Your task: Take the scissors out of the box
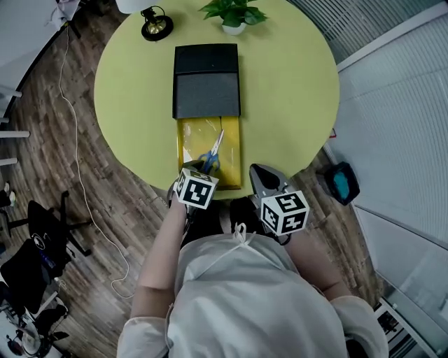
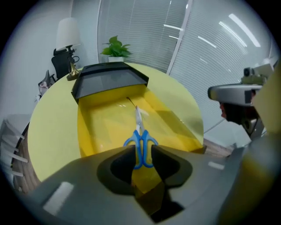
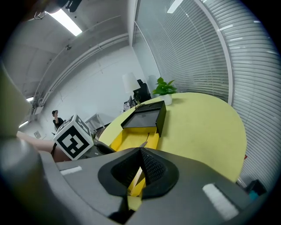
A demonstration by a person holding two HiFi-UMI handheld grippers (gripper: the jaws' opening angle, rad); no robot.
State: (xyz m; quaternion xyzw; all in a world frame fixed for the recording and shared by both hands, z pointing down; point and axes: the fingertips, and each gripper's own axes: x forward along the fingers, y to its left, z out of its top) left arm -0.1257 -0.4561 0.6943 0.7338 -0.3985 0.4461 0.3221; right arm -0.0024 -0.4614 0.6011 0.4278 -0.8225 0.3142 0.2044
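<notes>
Blue-handled scissors [image 1: 212, 156] lie in a yellow tray [image 1: 187, 140] pulled out of a black sleeve box [image 1: 206, 80] on the round yellow-green table [image 1: 287, 91]. My left gripper [image 1: 201, 168] points steeply down over the tray's near end, open. In the left gripper view the scissors [image 2: 140, 139] show their handles in the gap between the pads of the left gripper [image 2: 142, 160], and no pad presses on them. My right gripper [image 1: 263, 172] hovers at the table's near edge, right of the tray; in its own view the right gripper [image 3: 141, 154] is shut and empty.
A potted plant [image 1: 233, 14] and a small brass lamp [image 1: 155, 24] stand at the table's far side. On the wooden floor are a white cable [image 1: 77, 168], a black chair [image 1: 35, 245] at left and a blue-and-black object [image 1: 341, 183] at right.
</notes>
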